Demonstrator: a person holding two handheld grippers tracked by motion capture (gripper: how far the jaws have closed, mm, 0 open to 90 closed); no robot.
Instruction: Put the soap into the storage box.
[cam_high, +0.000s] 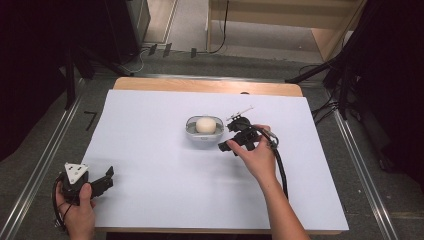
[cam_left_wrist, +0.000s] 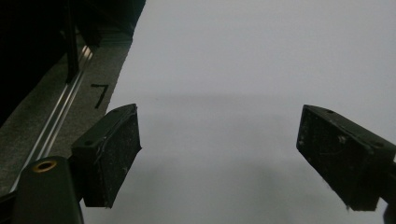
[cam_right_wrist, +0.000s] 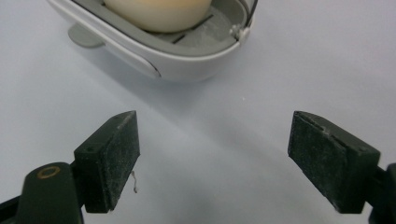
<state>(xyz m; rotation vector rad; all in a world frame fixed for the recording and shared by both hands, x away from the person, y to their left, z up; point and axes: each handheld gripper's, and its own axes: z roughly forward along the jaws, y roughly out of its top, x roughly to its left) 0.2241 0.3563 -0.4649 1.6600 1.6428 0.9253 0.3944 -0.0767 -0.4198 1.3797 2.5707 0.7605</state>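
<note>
A pale egg (cam_high: 205, 125) rests in a light grey slotted holder (cam_high: 190, 131) near the middle of the white sheet. In the right gripper view the egg (cam_right_wrist: 156, 11) and the holder (cam_right_wrist: 177, 56) lie just beyond the jaws. My right gripper (cam_high: 231, 136) sits immediately right of the holder, open, with bare sheet between its pads (cam_right_wrist: 109, 158). My left gripper (cam_high: 107, 181) rests at the sheet's near left corner, open and holding nothing, its pads (cam_left_wrist: 112, 158) wide apart over the white surface.
The white sheet (cam_high: 165, 180) covers a wooden table (cam_high: 200, 85). A black "7" mark (cam_high: 90, 120) is on the grey floor to the left, beside a metal rail (cam_high: 45, 160). Black stands and cables (cam_high: 330, 75) stand at the far right.
</note>
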